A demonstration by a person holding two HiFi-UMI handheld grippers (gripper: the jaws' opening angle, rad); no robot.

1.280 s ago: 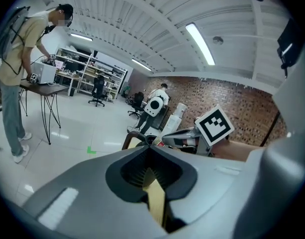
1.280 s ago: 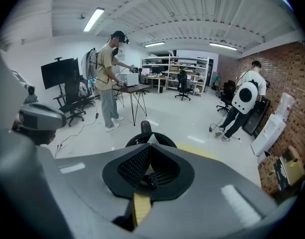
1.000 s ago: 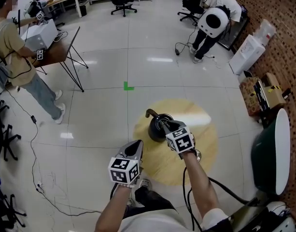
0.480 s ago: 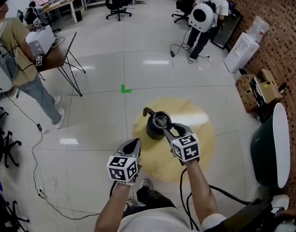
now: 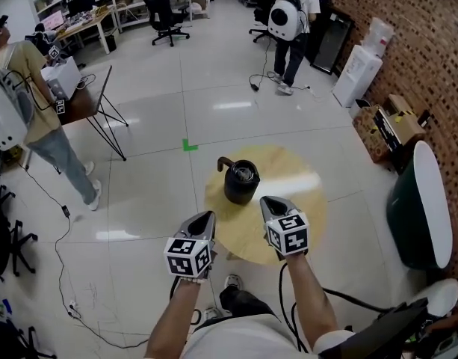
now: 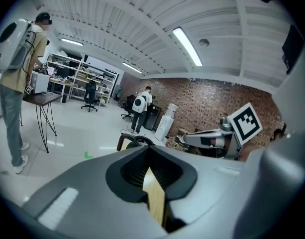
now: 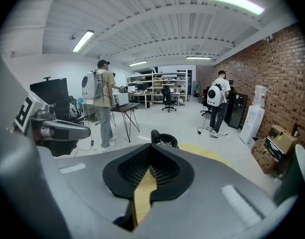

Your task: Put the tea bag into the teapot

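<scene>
**Both hand-held grippers drawn back from the teapot**

A second ago the right hand-held gripper (image 5: 268, 201) stood over the mouth of the teapot (image 5: 241, 182). It now sits nearer the person, apart from the pot, and the left hand-held gripper (image 5: 208, 217) has also come back a little. The right jaws have just closed, and nothing is between them.

At the far left of the head view a person in a tan shirt (image 5: 28, 88) stands by a dark folding desk (image 5: 87, 99). A green tape mark (image 5: 189, 146) lies on the pale tiled floor beyond the round wooden table (image 5: 307, 200).

The left hand-held gripper hangs over the table's near left edge. In its own view the jaws (image 6: 151, 152) meet at the tips, pressed together on nothing, with only table wood seen through the slot behind them.

The black teapot stands upright on the far left part of the table, lid off and handle to the left, ahead of both grippers and touching neither. The tea bag cannot be made out in any view.

The right hand-held gripper hovers over the middle of the table, just right of the pot. Its own view shows its jaws (image 7: 151, 152) closed and empty.

Farther right, a person with a white backpack (image 5: 287, 17) stands by the brick wall, near a white water dispenser (image 5: 357, 73).
</scene>
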